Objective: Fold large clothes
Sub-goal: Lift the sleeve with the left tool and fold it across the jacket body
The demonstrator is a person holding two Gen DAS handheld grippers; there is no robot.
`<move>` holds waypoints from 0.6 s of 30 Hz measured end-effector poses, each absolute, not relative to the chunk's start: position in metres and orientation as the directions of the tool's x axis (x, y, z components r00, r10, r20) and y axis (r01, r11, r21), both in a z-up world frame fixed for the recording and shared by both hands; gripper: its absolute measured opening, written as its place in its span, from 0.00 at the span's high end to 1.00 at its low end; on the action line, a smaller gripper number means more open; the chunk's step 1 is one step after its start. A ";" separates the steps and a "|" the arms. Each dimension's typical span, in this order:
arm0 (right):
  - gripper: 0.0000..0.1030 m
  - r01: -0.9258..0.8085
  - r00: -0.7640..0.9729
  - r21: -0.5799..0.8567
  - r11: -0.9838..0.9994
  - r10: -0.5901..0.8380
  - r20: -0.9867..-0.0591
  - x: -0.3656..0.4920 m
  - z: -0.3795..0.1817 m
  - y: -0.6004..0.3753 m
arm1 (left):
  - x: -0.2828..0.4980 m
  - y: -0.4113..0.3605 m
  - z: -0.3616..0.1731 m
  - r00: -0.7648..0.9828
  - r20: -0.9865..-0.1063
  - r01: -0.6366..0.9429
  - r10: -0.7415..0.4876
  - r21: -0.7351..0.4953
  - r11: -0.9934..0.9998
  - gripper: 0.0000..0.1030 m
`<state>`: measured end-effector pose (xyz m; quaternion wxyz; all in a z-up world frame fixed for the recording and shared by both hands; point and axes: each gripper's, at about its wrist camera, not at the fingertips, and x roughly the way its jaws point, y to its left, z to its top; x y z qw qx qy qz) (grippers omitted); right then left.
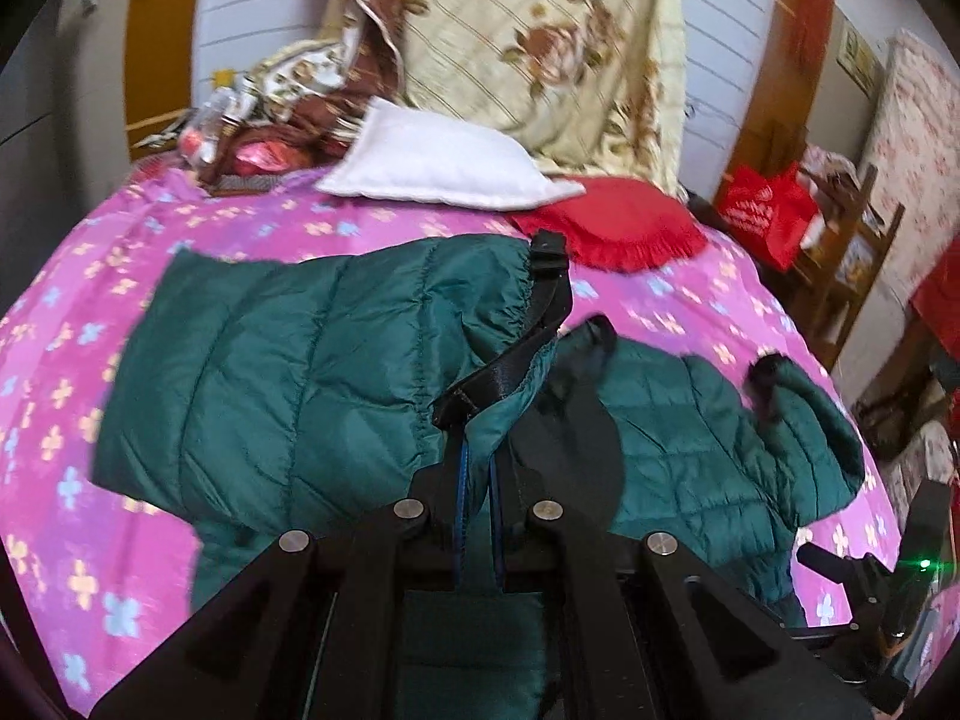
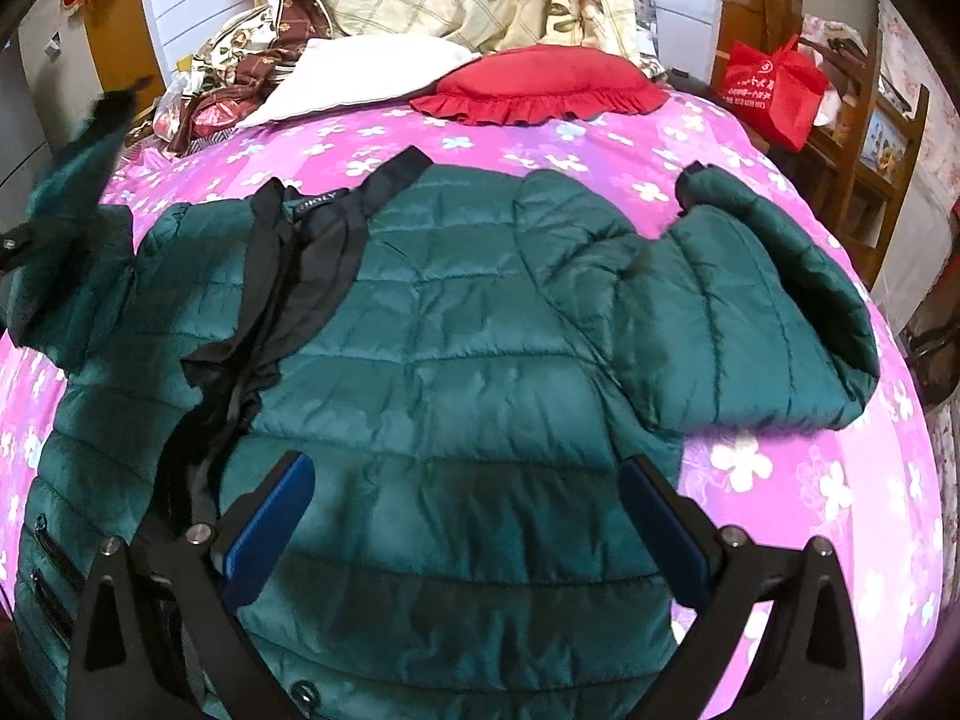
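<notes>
A dark green quilted puffer jacket (image 2: 456, 360) with black collar lining (image 2: 300, 252) lies spread on the bed; it also shows in the left wrist view (image 1: 288, 372). My left gripper (image 1: 480, 516) is shut on a fold of the jacket's green fabric near the black-trimmed edge and holds it lifted. My right gripper (image 2: 468, 516) is open, its blue pads (image 2: 270, 522) spread just above the jacket's lower body. One sleeve (image 2: 750, 300) lies bent at the right. The right gripper shows at the lower right edge of the left wrist view (image 1: 870, 588).
The bed has a pink flowered cover (image 2: 780, 468). A white pillow (image 1: 432, 162), a red frilled cushion (image 2: 540, 84) and a flowered quilt (image 1: 540, 48) lie at the headboard. A red bag (image 2: 774, 90) and wooden shelves (image 2: 876, 138) stand at the right.
</notes>
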<state>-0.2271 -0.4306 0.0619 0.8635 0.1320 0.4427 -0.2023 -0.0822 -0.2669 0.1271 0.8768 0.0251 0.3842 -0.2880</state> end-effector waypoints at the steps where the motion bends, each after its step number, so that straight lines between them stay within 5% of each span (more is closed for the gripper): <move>1: 0.00 0.469 0.527 0.054 0.881 -0.230 -0.818 -0.229 0.061 -0.433 | -0.085 -0.273 0.123 0.530 -0.693 0.532 -0.488 -0.176 0.828 1.00; 18: 0.00 0.514 0.516 0.089 0.853 -0.224 -0.827 -0.251 0.052 -0.460 | -0.114 -0.320 0.081 0.459 -0.731 0.590 -0.505 -0.174 0.788 1.00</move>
